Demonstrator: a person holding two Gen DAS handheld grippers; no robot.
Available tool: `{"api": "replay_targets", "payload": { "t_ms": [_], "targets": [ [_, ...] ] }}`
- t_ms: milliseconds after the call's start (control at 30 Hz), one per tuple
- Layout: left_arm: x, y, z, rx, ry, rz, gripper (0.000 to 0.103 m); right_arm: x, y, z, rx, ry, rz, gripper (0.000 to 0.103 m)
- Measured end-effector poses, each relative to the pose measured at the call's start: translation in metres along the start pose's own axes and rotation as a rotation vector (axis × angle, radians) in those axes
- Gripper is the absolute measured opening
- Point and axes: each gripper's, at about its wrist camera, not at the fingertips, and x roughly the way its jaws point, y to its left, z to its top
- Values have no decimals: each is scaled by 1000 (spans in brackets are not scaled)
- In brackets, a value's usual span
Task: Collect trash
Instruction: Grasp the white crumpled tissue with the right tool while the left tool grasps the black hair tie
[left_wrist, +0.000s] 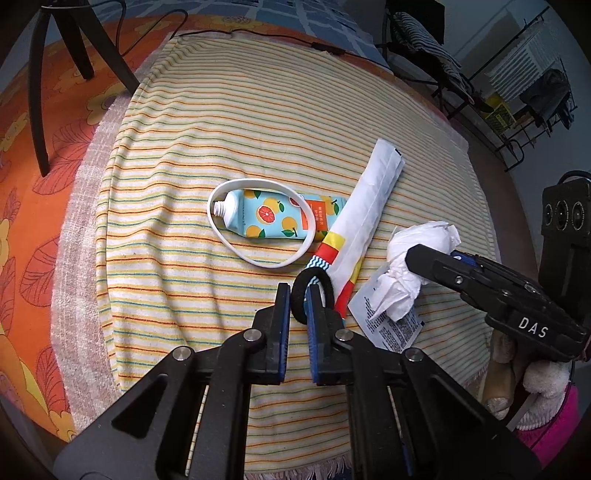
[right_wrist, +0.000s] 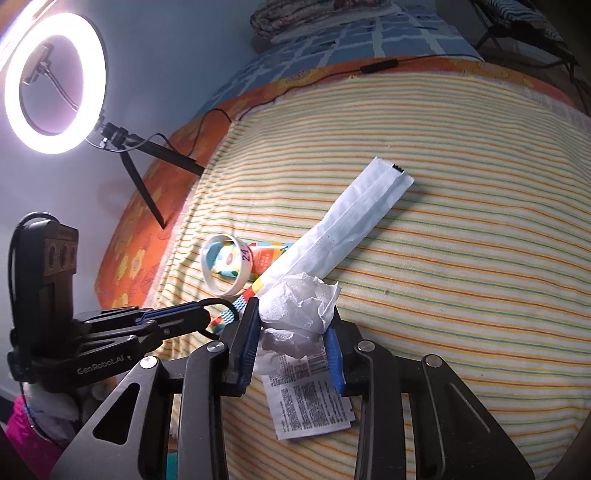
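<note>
On a striped cloth (left_wrist: 221, 122) lie a fruit-printed tube (left_wrist: 266, 216) inside a white ring (left_wrist: 255, 221), a long white wrapper (left_wrist: 369, 206) with a coloured end, a black hair tie (left_wrist: 314, 295), a crumpled white tissue (left_wrist: 413, 258) and a printed sachet (left_wrist: 391, 328). My left gripper (left_wrist: 297, 295) is nearly closed around one side of the hair tie. My right gripper (right_wrist: 291, 325) is shut on the crumpled tissue (right_wrist: 299, 310), above the sachet (right_wrist: 310, 402). The long wrapper (right_wrist: 343, 221) and the ring (right_wrist: 229, 266) also show in the right wrist view.
A lit ring light (right_wrist: 55, 81) on a black tripod (left_wrist: 55, 66) stands at the cloth's far left on an orange floral cover (left_wrist: 33, 155). A black cable (left_wrist: 277, 37) runs along the far edge. A drying rack (left_wrist: 532, 85) stands at the far right.
</note>
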Motion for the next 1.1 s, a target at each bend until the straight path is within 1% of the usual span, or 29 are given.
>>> {"api": "replay_targets", "payload": {
  "t_ms": [300, 567, 700, 767, 833, 867, 900, 967, 1000, 1033, 1100],
  "targets": [
    [-27, -6, -15, 21, -31, -8, 6, -35, 8, -12, -42, -46, 1, 30],
    [-47, -16, -34, 46, -49, -9, 5, -55, 21, -32, -113, -52, -12, 30],
    [-50, -20, -41, 56, -56, 8, 5, -63, 27, -40, -140, -57, -24, 30],
    [-51, -20, -42, 54, -63, 28, 5, -65, 28, -44, -145, -57, -24, 30],
    [-50, -18, -41, 31, -66, 48, 5, -67, 28, -46, -152, -58, -29, 30],
    [-46, -14, -38, 9, -51, 52, 6, -68, 29, -48, -155, -56, -28, 30],
    [-41, -11, -35, -9, -26, 62, 10, -68, 29, -49, -158, -54, -27, 30],
    [-31, -5, -33, -33, 0, 87, 24, -69, 28, -51, -161, -51, -28, 30],
    [-25, -4, -33, -38, 16, 104, 42, -69, 28, -52, -163, -50, -29, 30],
    [-19, -3, -31, -38, 30, 110, 53, -69, 28, -53, -164, -48, -30, 30],
    [-11, -5, -31, -33, 48, 119, 54, -69, 25, -53, -162, -44, -32, 30]
  ]
}}
